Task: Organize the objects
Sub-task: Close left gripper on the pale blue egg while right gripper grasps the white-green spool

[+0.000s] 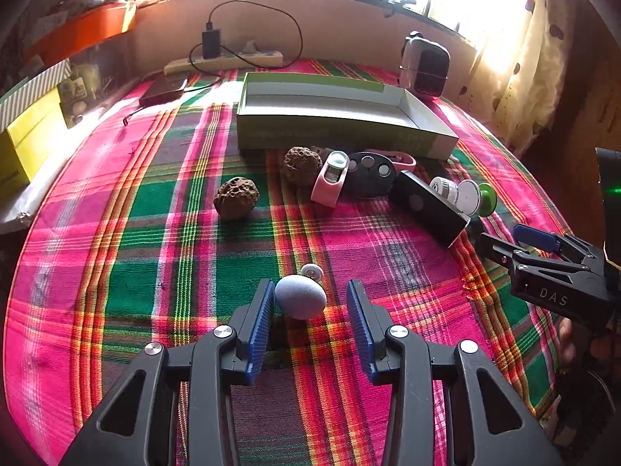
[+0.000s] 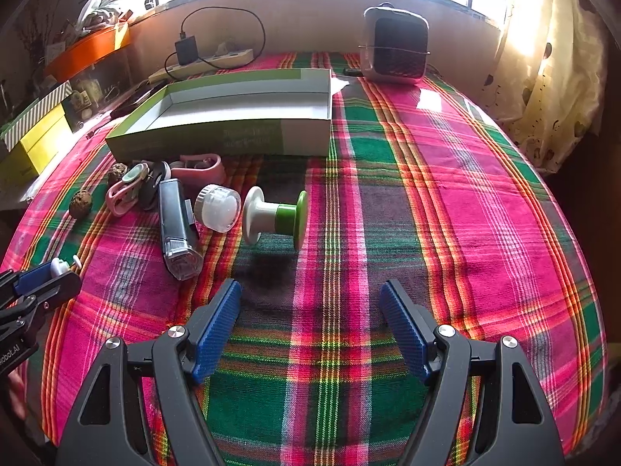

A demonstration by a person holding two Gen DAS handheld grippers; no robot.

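My left gripper [image 1: 310,303] is spread wide, low over the pink-and-green plaid cloth [image 1: 155,256] covering the desk. A pale blue egg-shaped ball [image 1: 300,297] lies between its blue-padded fingers [image 1: 259,322], touching the left pad and apart from the right one. Just beyond it sits a small white round cap [image 1: 312,272]. My right gripper [image 2: 310,310] is likewise spread, holding nothing. The open green-and-white cardboard box [image 1: 341,132] stands farther back.

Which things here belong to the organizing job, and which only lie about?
Job: grey egg between the open left tongs, two brown stones, pink clips, black case, green-white spool, open box.
Lying about: power strip, heater.
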